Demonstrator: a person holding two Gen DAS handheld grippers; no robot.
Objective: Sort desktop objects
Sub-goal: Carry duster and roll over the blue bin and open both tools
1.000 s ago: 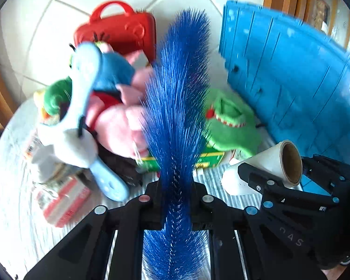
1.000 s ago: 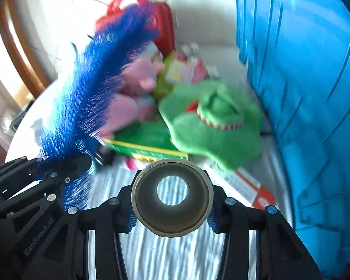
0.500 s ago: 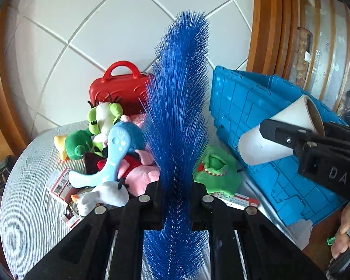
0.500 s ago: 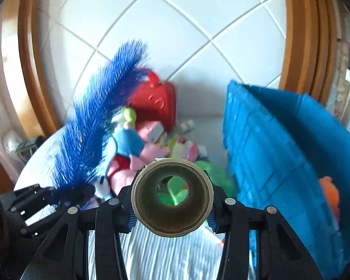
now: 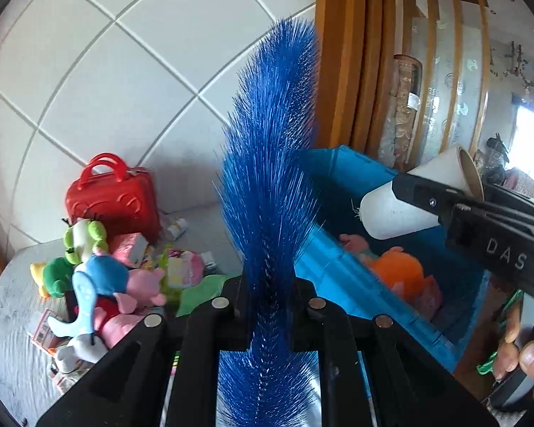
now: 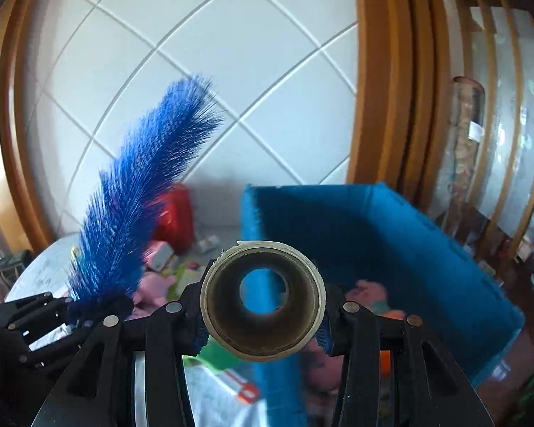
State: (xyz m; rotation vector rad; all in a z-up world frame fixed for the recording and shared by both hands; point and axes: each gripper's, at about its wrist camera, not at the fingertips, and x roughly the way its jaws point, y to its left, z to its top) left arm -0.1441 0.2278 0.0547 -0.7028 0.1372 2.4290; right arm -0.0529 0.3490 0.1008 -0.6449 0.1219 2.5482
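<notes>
My left gripper is shut on a long blue bristle brush that stands upright between its fingers, high over the table. In the right wrist view the brush rises at the left. My right gripper is shut on a white roll with a cardboard core, seen end-on; from the left wrist view the roll hangs above the open blue crate. An orange plush and pink toys lie inside the crate.
On the round grey table lies a heap of plush toys, small packets and a red toy suitcase near the white tiled wall. A wooden frame and railing stand behind the crate. A person's fingers show at lower right.
Both grippers have risen with their loads and tilted up. The table and toy heap have dropped lower in view, and the crate's inside with the orange plush has come into sight.
</notes>
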